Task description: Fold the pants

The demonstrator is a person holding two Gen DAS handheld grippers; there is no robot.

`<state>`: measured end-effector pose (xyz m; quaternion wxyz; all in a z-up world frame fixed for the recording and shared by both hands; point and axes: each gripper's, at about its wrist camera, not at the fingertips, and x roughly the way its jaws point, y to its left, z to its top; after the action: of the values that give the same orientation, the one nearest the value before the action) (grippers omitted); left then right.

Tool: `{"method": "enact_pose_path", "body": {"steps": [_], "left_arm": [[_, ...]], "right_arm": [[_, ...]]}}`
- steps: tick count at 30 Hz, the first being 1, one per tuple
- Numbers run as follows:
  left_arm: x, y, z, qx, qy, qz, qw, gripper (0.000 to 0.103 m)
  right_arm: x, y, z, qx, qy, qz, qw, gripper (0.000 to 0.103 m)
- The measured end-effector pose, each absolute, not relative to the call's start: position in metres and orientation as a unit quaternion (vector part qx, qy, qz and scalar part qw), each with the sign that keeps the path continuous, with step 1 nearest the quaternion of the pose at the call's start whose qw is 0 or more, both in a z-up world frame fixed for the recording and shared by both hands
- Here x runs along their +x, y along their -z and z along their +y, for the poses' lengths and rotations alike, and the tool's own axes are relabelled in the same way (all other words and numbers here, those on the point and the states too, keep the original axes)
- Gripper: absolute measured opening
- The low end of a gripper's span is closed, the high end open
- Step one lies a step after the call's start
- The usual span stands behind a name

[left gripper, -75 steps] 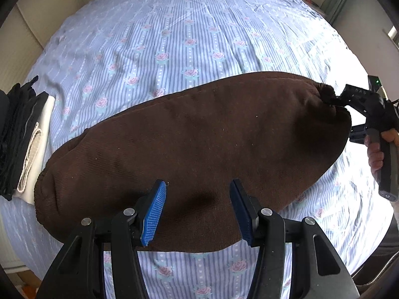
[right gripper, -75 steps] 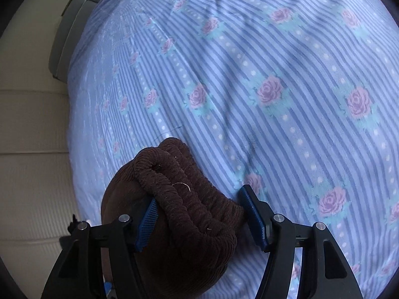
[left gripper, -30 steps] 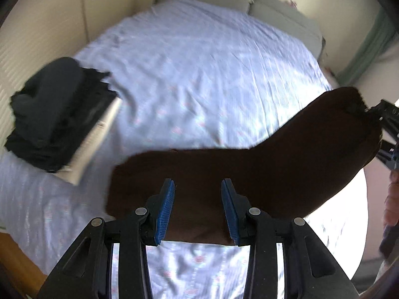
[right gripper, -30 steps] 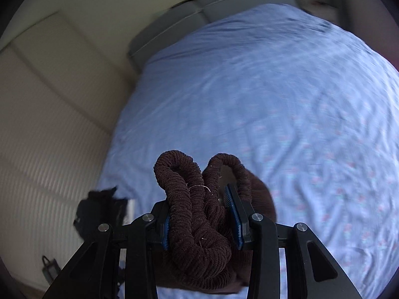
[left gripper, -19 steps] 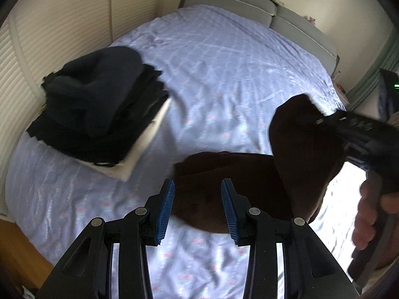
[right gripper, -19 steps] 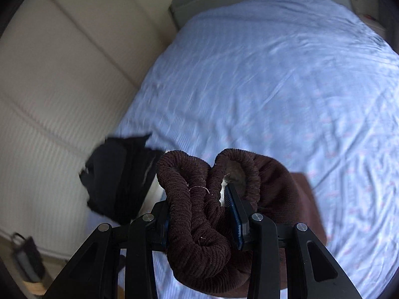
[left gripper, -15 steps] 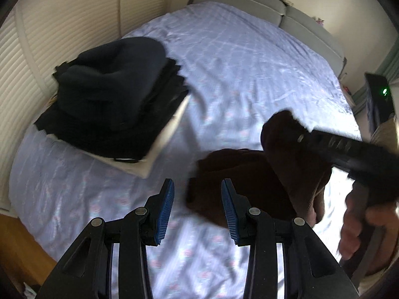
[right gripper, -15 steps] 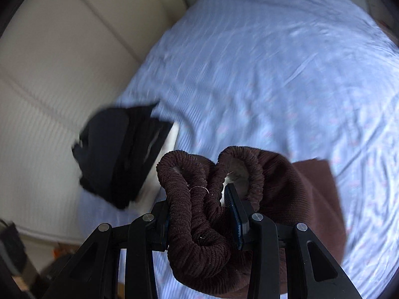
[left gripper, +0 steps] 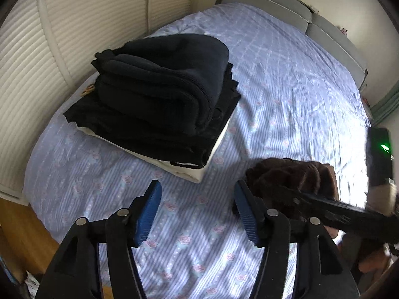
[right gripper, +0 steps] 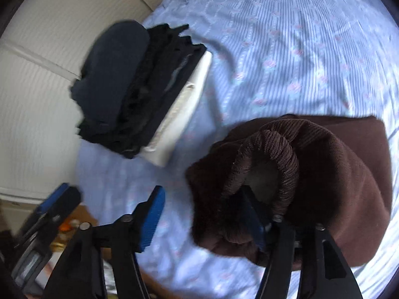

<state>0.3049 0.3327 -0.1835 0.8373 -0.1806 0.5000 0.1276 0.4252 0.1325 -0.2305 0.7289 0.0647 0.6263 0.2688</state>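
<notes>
**Brown pants bunched at the near right of the bed, both grippers spread**

My left gripper (left gripper: pixel 198 209) hangs above the striped, rose-printed bedsheet (left gripper: pixel 286 79) with its blue-padded fingers (left gripper: pixel 149 208) wide apart and nothing between them. Just to its right, the brown pants (left gripper: pixel 289 179) sit in a dark heap on the sheet, with my right gripper's black frame crossing in front of them. From the right wrist camera, my right gripper (right gripper: pixel 204 218) is also released: its left finger stands clear over the sheet, while the ribbed elastic waistband (right gripper: pixel 279 147) loops over and drapes around the right finger. The rest of the pants (right gripper: pixel 349 174) spreads out to the right and far side of that finger, lying on the bed. Farther off on the left, near the pale slatted wall (left gripper: pixel 74 25), a stack of folded dark clothes (left gripper: pixel 159 94) rests on a white folded piece (left gripper: pixel 194 172), well apart from the pants. Grey cushions (left gripper: pixel 269 2) line the far end of the bed.
</notes>
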Motion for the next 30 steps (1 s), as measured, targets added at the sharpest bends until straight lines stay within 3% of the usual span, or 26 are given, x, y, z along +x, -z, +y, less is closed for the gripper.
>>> {"method": "enact_pose_path", "body": {"steps": [1,6,11,15,20,29,30], "left_arm": [[0.305,0.181,0.335,-0.181,-0.130,0.498,0.838,0.063],[0.308,0.171,0.332,-0.185,-0.131,0.491,0.841,0.065],[0.318,0.164,0.304,-0.198,-0.082,0.490,0.845,0.066],[0.334,0.164,0.263,-0.185,-0.025,0.496,0.848,0.070],[0.368,0.183,0.213,-0.170,0.028,0.532,0.829,0.071],[0.417,0.234,0.169,-0.161,0.035,0.590,0.791,0.059],[0.419,0.239,0.169,-0.168,0.033,0.598,0.783,0.052]], "right_arm": [[0.420,0.224,0.128,0.079,-0.282,0.622,0.726,0.075],[0.397,0.189,0.104,0.156,-0.344,0.607,0.699,0.075],[0.383,0.162,0.040,0.159,-0.295,0.562,0.757,0.075],[0.387,0.179,-0.033,0.137,-0.179,0.563,0.795,0.075],[0.383,0.215,-0.109,0.197,-0.092,0.582,0.783,0.075],[0.371,0.251,-0.143,0.214,-0.070,0.603,0.765,0.075],[0.372,0.254,-0.143,0.213,-0.071,0.605,0.764,0.075]]}}
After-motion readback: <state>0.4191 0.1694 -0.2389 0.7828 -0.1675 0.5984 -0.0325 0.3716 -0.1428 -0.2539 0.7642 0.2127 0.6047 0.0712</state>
